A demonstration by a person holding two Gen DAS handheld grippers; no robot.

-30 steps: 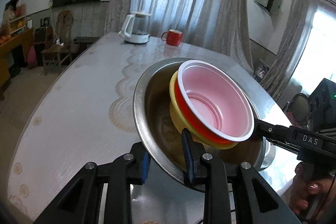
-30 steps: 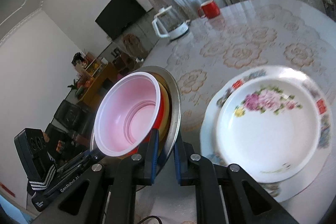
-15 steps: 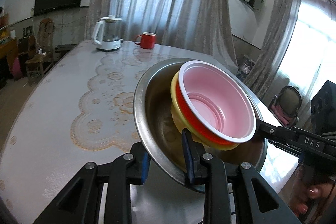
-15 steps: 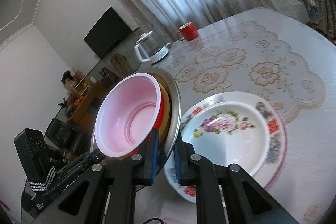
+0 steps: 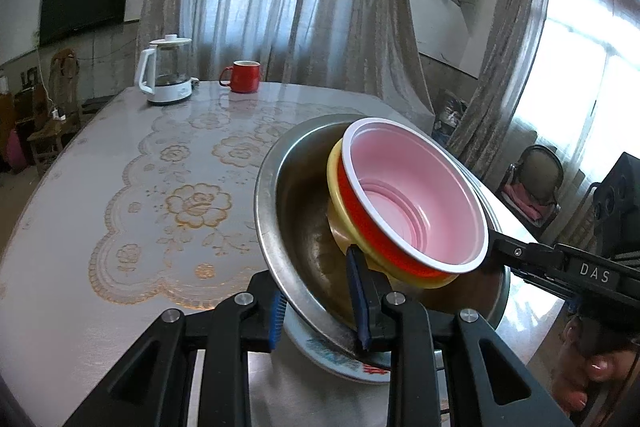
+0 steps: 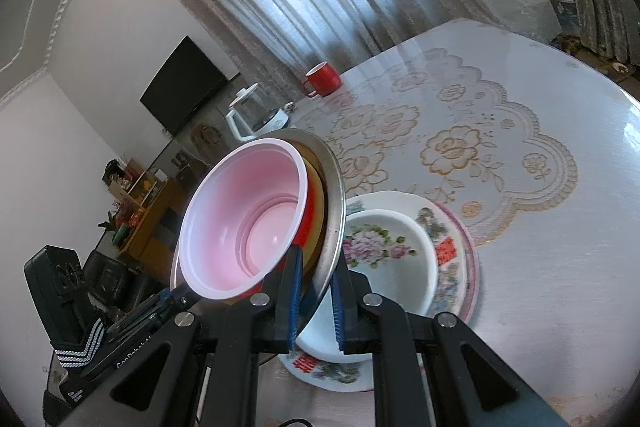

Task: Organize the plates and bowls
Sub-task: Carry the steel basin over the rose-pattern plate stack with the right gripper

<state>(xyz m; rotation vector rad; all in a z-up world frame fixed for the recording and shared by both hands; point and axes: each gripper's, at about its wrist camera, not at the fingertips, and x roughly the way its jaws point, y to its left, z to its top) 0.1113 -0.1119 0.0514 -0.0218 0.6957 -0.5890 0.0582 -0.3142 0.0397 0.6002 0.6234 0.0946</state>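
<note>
A steel basin (image 5: 296,227) (image 6: 334,211) hangs in the air, tilted, between both grippers. Inside it nest a yellow bowl (image 5: 334,187) and a red bowl with a pink inside (image 5: 416,199) (image 6: 248,215). My left gripper (image 5: 318,305) is shut on the basin's near rim. My right gripper (image 6: 314,301) is shut on the opposite rim; its arm shows in the left wrist view, held by a hand (image 5: 588,379). Below the basin, on the table, a white flowered bowl (image 6: 392,259) sits in a flowered plate (image 6: 460,267) (image 5: 332,359).
A red mug (image 5: 242,77) (image 6: 322,79) and a glass kettle on a white base (image 5: 166,71) (image 6: 252,113) stand at the far end of the table (image 5: 120,187). A lace cloth with gold flowers (image 6: 460,147) covers its middle. Chairs stand around the table.
Both grippers have carried the basin with its bowls sideways across the table, over the flowered plate. The plate and white bowl now lie right under the basin. Both grips are unchanged.
</note>
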